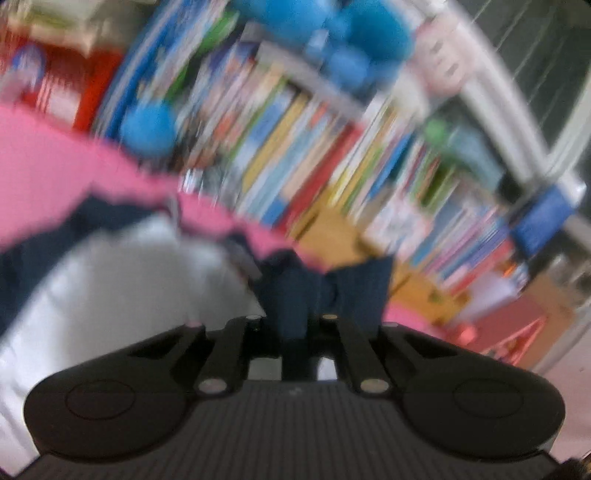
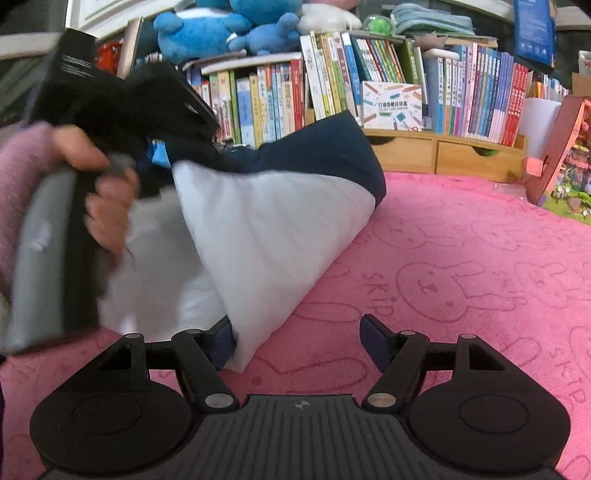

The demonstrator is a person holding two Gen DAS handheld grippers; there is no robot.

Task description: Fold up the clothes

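On the pink mat, left gripper pinches the garment.

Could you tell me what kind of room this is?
Probably a child's bedroom or playroom at home. Rows of colourful books fill low shelves, blue plush toys sit above them, and the garment lies on a pink blanket printed with rabbits.
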